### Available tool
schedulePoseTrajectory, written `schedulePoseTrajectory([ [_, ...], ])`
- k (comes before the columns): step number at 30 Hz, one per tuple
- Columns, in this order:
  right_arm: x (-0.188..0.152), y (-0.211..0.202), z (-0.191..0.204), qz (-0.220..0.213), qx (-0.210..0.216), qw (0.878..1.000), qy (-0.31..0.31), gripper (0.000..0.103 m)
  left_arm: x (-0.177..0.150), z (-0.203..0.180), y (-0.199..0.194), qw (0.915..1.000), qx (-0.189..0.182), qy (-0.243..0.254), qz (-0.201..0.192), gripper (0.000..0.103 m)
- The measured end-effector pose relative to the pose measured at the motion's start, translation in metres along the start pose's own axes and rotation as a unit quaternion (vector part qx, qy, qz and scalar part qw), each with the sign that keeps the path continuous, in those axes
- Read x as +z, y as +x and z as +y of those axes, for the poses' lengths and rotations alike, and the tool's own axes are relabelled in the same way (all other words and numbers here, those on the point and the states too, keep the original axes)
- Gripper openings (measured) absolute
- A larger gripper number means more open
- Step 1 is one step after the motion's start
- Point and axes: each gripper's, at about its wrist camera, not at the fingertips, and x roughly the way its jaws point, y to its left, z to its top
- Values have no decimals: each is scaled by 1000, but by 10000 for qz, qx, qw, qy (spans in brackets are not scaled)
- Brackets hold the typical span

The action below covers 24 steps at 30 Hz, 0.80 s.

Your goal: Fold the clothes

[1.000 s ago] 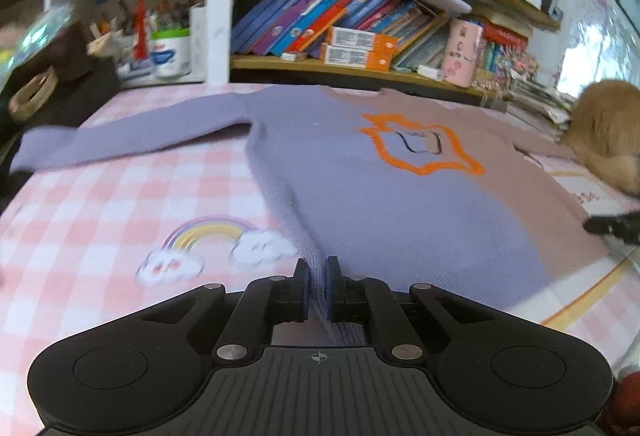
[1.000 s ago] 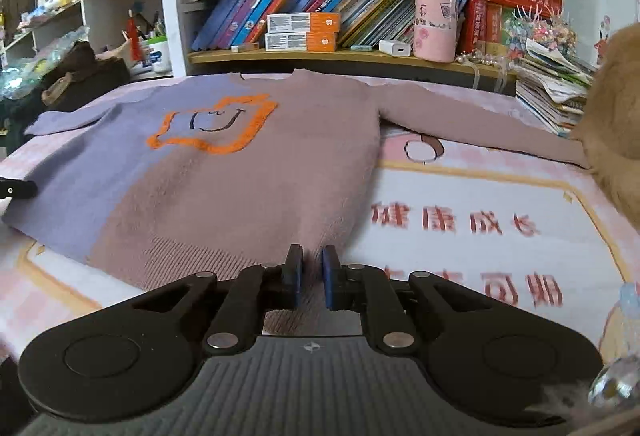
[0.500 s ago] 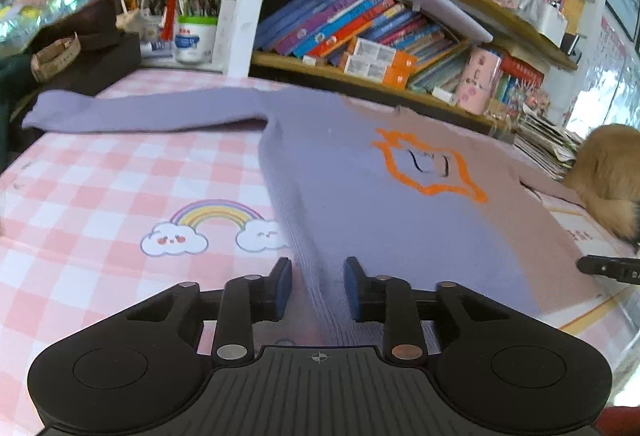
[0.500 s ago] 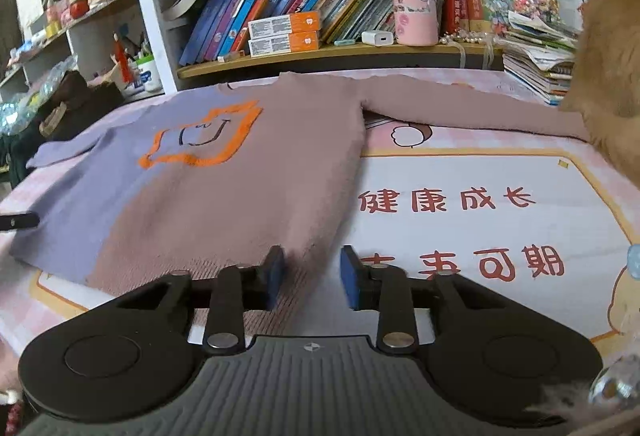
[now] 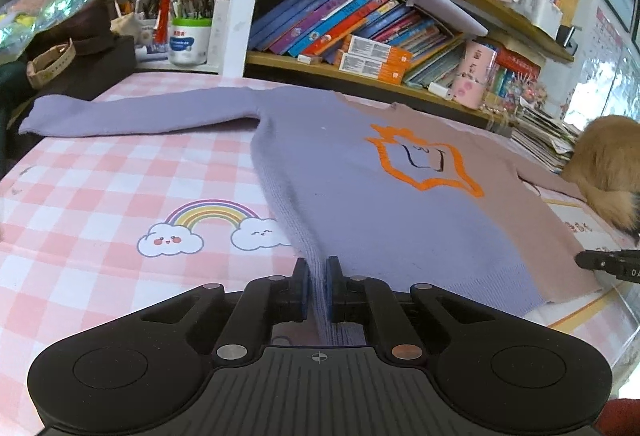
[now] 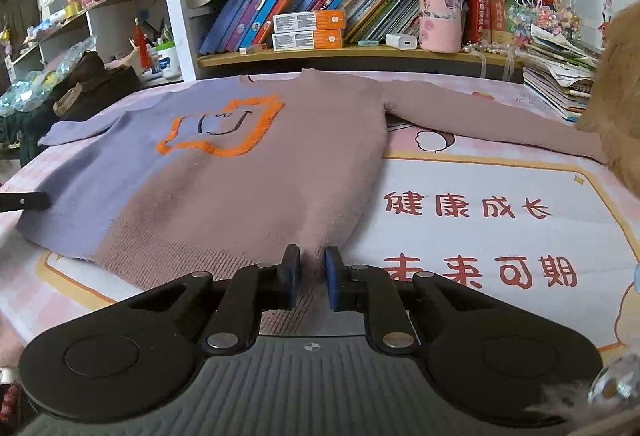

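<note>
Knitted lilac-and-mauve sweater lies flat, sleeves spread, on the pink checked cover; left gripper pinches its near lilac hem corner; right gripper, jaws closing, has the mauve hem corner between them.

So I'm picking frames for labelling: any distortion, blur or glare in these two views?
Left wrist view: fisheye bends the shelf, window side washed out, sweater sharp. Right wrist view: same bowing, even light, print on the mat crisp, blurred glint at the lower right corner.
</note>
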Motion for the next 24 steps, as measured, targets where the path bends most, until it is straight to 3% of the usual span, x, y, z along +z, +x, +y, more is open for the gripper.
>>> schedulePoseTrajectory([
  [24,-4,0,-1,-134,33,9999,75,16,-2,6,0,9999,-85,-70,-36,7],
])
